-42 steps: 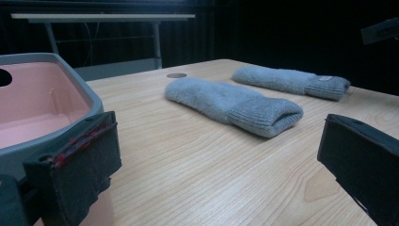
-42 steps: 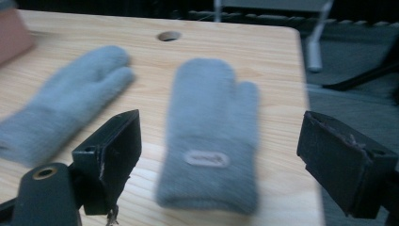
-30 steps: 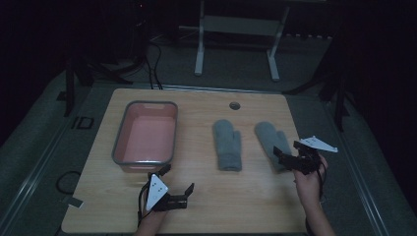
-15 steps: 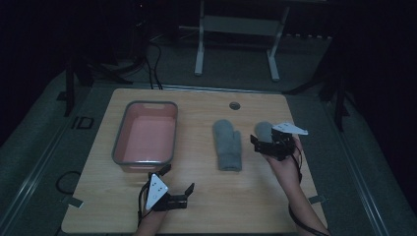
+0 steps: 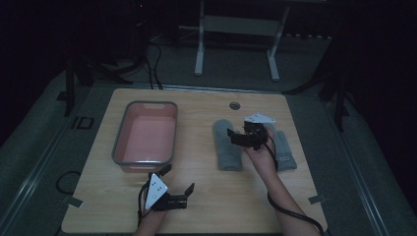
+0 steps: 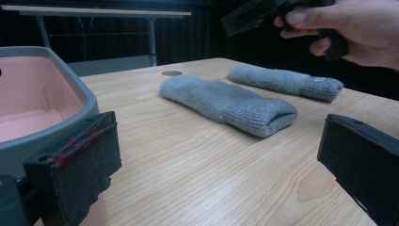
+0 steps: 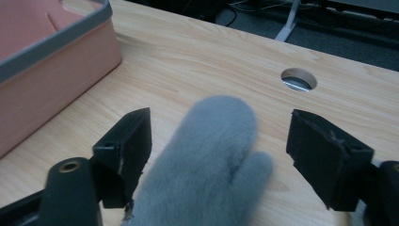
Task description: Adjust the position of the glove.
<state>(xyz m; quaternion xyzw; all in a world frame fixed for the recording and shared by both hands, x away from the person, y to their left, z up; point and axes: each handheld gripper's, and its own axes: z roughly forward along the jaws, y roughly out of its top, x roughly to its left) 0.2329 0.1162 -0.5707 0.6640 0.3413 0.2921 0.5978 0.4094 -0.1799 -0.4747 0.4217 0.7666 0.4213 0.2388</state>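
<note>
Your right gripper [image 5: 236, 135] hovers over the left mitten [image 5: 227, 147].
Its jaws, just closing a little, straddle the mitten without touching; the second mitten [image 5: 283, 150] lies beside, the pink tub [image 5: 146, 132] left. Your left gripper [image 5: 178, 187] rests wide open.

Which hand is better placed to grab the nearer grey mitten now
The right. The right gripper is over the left grey mitten, whose tip lies between its open jaws, which have just been closing. The left gripper sits open near the table's front edge beside the pink bin, well away from it.
</note>
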